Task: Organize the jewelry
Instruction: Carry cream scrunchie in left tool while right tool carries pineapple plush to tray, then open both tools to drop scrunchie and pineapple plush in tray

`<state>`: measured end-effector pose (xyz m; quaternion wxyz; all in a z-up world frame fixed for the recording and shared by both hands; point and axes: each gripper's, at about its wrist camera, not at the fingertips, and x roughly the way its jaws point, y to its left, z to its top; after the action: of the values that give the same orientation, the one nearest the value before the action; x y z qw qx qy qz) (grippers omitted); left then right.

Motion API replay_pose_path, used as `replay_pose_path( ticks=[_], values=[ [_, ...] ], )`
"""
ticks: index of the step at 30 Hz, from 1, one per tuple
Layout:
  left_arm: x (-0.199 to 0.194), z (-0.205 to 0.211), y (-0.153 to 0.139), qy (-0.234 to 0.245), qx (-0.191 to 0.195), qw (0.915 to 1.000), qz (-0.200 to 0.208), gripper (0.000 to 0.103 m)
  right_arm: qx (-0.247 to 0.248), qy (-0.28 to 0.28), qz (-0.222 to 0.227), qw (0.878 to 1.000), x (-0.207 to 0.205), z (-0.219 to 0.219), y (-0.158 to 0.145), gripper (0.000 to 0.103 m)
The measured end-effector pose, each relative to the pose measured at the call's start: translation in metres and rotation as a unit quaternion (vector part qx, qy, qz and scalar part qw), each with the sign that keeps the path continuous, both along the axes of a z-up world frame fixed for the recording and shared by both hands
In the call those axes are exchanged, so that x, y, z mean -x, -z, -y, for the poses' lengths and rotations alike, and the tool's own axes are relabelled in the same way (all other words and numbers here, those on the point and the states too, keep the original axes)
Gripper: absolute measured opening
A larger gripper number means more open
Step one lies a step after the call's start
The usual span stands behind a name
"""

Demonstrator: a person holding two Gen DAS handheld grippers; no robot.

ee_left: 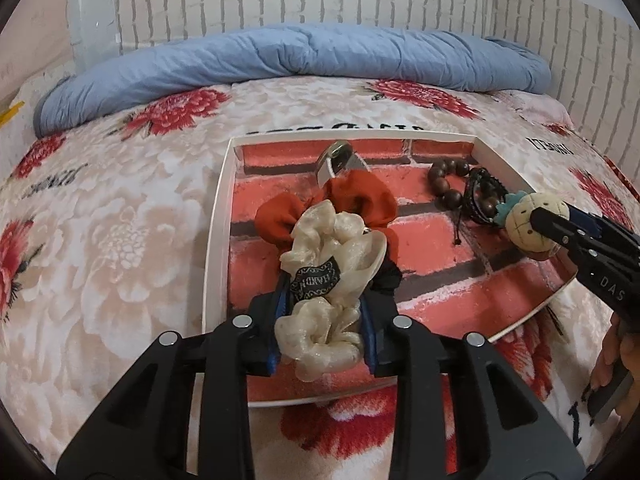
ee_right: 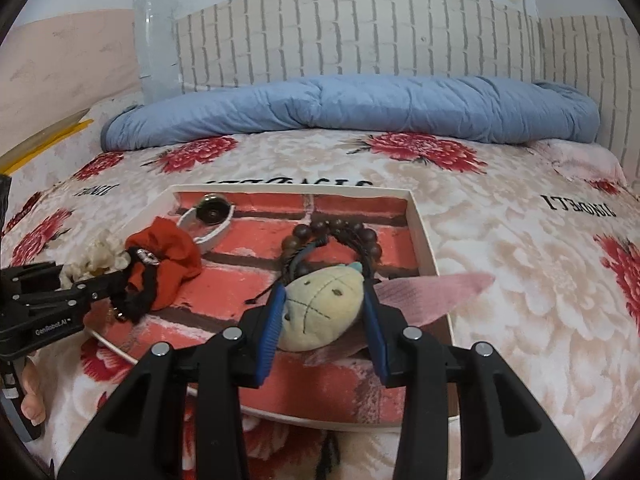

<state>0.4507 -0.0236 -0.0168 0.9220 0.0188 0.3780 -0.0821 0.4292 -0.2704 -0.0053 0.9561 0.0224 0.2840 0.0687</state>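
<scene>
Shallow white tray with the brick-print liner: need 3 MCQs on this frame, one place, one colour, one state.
1. Where does the dark wooden bead bracelet lie?
A. On the blue quilt
B. Inside the shallow white tray
C. On the floral bedspread

2. What colour is the sheer scrunchie with the black label?
A. Cream
B. Green
C. Purple

3. What is the right gripper doing?
A. Open over the tray
B. Shut on a watch
C. Shut on the beige stitched plush pineapple charm

Answers:
1 B: the beads rest on the brick-print liner near the tray's far right corner.
2 A: cream fabric sits between the left gripper fingers.
3 C: both blue pads press the charm's sides.
</scene>
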Motion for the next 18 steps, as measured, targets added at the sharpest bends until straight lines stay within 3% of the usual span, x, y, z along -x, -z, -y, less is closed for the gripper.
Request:
replay_pose_path(
  ticks=[6, 13, 18],
  values=[
    [-0.013, -0.014, 0.009, -0.015, 0.033, 0.9991, -0.023, 0.032, -0.012, 0.010, 0.004, 1.000, -0.005, 0.006, 0.003, 0.039],
    [-0.010, -0.006, 0.012, -0.019, 0.002, 0.9997, -0.014, 0.038, 0.013, -0.003, 0.006, 1.000, -0.003, -0.006, 0.006, 0.040],
    [-0.008, -0.003, 0.010, -0.014, -0.005, 0.9999, -0.007, 0.049, 0.017, -0.012, 0.005, 1.000, -0.002, -0.009, 0.005, 0.041]
  ],
)
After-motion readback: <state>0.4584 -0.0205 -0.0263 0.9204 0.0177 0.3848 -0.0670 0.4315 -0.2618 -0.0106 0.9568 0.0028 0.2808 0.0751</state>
